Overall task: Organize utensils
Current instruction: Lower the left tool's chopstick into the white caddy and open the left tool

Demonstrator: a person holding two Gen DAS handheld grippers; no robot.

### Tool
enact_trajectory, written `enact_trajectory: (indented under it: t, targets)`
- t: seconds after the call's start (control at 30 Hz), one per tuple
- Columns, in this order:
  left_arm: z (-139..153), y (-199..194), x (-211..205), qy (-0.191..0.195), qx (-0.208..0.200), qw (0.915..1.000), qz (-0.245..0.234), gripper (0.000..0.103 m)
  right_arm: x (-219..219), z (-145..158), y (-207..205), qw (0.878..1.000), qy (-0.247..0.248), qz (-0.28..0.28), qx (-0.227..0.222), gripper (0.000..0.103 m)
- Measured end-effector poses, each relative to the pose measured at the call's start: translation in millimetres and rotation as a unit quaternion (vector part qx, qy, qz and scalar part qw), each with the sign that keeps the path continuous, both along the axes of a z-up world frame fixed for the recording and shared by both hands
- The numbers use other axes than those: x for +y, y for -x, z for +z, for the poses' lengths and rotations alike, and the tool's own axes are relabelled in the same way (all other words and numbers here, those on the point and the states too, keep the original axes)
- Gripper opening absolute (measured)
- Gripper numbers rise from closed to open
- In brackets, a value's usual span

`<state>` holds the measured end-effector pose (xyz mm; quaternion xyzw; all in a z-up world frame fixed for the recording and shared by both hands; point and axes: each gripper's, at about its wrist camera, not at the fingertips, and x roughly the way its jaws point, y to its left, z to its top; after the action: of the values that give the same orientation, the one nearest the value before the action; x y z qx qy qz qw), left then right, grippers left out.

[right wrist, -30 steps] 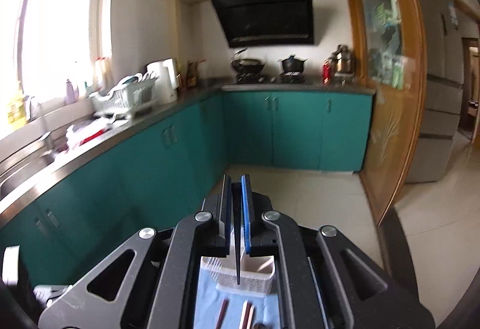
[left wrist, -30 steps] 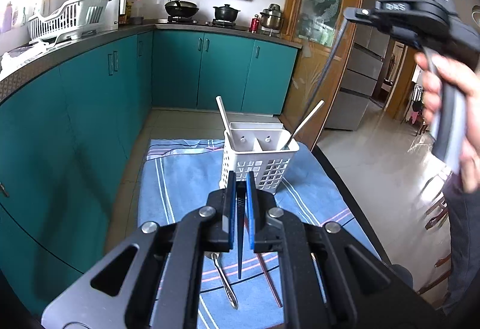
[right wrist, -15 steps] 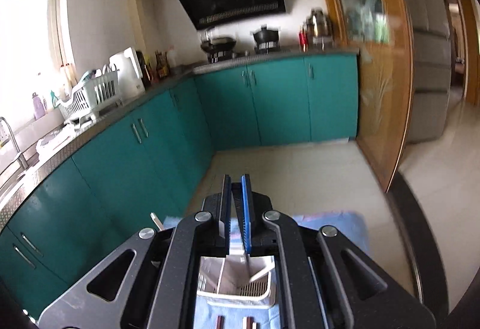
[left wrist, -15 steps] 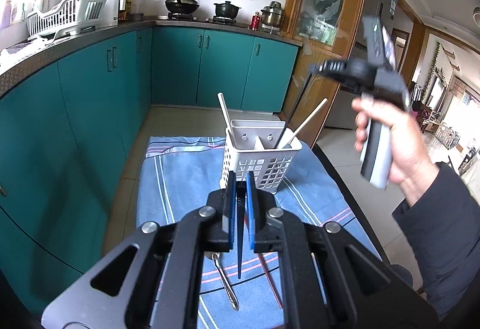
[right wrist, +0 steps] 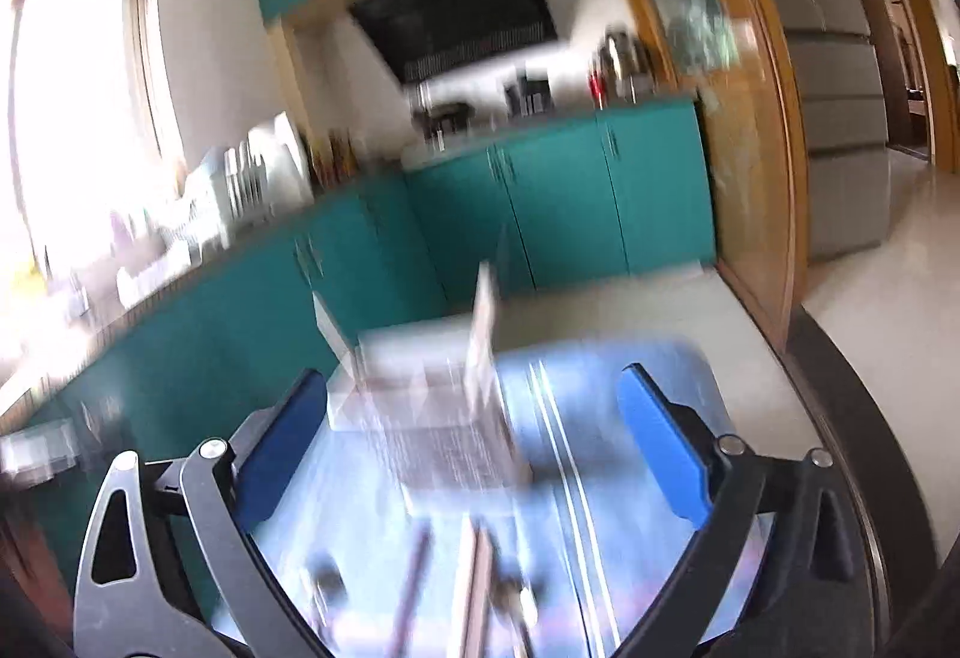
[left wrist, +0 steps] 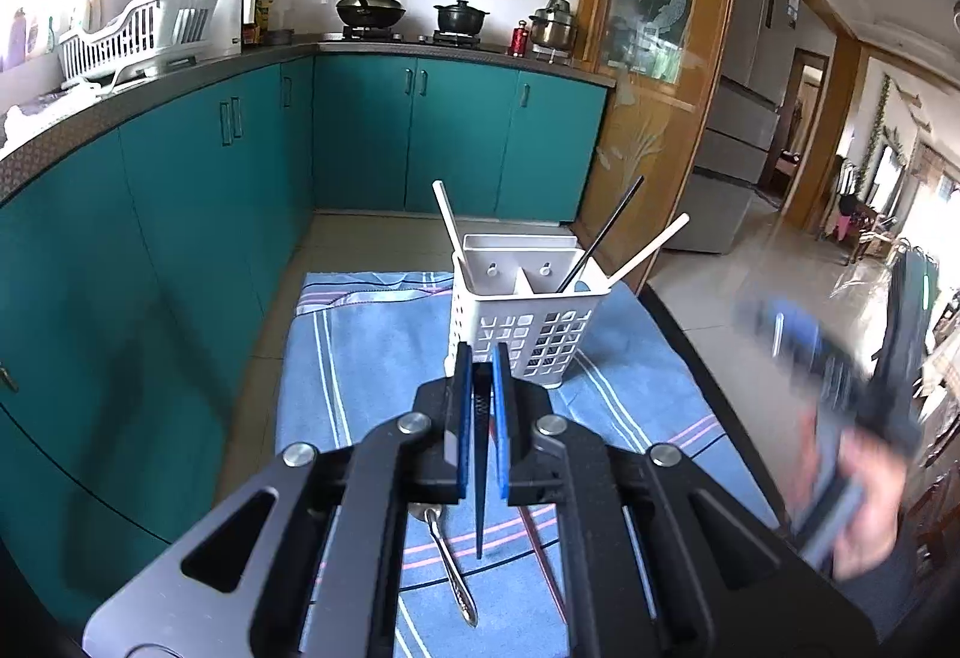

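Note:
A white perforated utensil holder (left wrist: 528,310) stands on a blue striped cloth (left wrist: 372,358), with white chopsticks and a black chopstick (left wrist: 606,232) leaning in it. My left gripper (left wrist: 482,418) hovers above the cloth in front of the holder, shut, with nothing visible between its pads. A metal spoon (left wrist: 450,562) and a dark red chopstick (left wrist: 540,544) lie on the cloth below it. My right gripper (right wrist: 474,454) is open and empty, and the view is blurred. The holder (right wrist: 420,406) is blurred ahead of it, with chopsticks (right wrist: 474,586) lying below.
Teal kitchen cabinets (left wrist: 198,214) run along the left and back. The table's dark edge (left wrist: 690,358) is on the right, with tiled floor beyond. The right hand with its gripper (left wrist: 840,418) is blurred at the right of the left wrist view.
The right gripper has opened wide and dropped quickly towards the cloth. A black chopstick now stands in the holder. The left gripper has stayed put.

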<state>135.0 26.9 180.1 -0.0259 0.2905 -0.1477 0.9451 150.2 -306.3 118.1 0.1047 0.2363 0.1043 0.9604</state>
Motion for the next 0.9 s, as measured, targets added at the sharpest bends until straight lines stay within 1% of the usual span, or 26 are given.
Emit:
enact_trajectory:
  t: [0.07, 0.17, 0.2, 0.27, 0.33, 0.4, 0.5, 0.53, 0.63, 0.7, 0.8, 0.9]
  targets:
    - [-2.1, 0.1, -5.3, -0.002, -0.002, 1.0, 0.005, 0.006, 1.9, -33.7, 18.4, 1.0, 0.015, -0.001, 0.014, 0.095]
    - [-4.8, 7.1, -17.8, -0.012, -0.014, 0.9998, 0.011, 0.006, 0.1, -58.3, 28.5, 1.0, 0.02, 0.001, 0.01, 0.095]
    - [-3.4, 10.4, -20.5, -0.015, -0.02, 0.9996, 0.014, 0.006, -2.3, -62.6, 32.0, 1.0, 0.019, 0.003, -0.002, 0.095]
    - [2.1, 15.3, -20.3, -0.007, -0.035, 0.9992, 0.02, 0.006, -5.5, -64.9, 35.9, 0.999, 0.024, 0.008, -0.021, 0.095]
    - [11.2, 18.3, -21.4, -0.003, -0.04, 0.999, 0.02, 0.006, -7.3, -63.7, 36.8, 0.999, 0.035, 0.008, -0.029, 0.095]
    - [23.5, 17.8, -23.4, 0.0, -0.044, 0.9988, 0.021, 0.006, -15.3, -62.6, 36.6, 0.999, 0.027, 0.005, -0.031, 0.095]
    - [53.3, 13.9, -29.9, 0.002, -0.055, 0.9982, 0.023, 0.006, -34.2, -63.4, 33.3, 1.0, -0.006, 0.003, -0.02, 0.095]
    - [68.4, 11.0, -32.8, 0.001, -0.065, 0.9975, 0.025, 0.006, -36.9, -63.4, 31.1, 1.0, -0.013, 0.002, -0.017, 0.095]
    - [107.2, -1.2, -40.9, -0.003, -0.093, 0.9952, 0.03, 0.006, -44.7, -68.7, 25.9, 1.0, -0.017, -0.003, -0.005, 0.095]
    - [130.6, -17.9, -47.6, -0.013, -0.102, 0.994, 0.036, 0.006, -48.5, -72.1, 23.6, 1.0, -0.023, -0.004, 0.002, 0.095]
    - [155.8, -45.4, -53.5, -0.004, -0.113, 0.9928, 0.04, 0.006, -52.4, -73.9, 21.1, 1.0, -0.03, -0.004, 0.008, 0.095]
    - [168.1, -73.0, -58.6, 0.006, -0.118, 0.9921, 0.042, 0.006, -53.7, -73.9, 20.1, 1.0, -0.03, -0.003, 0.008, 0.095]
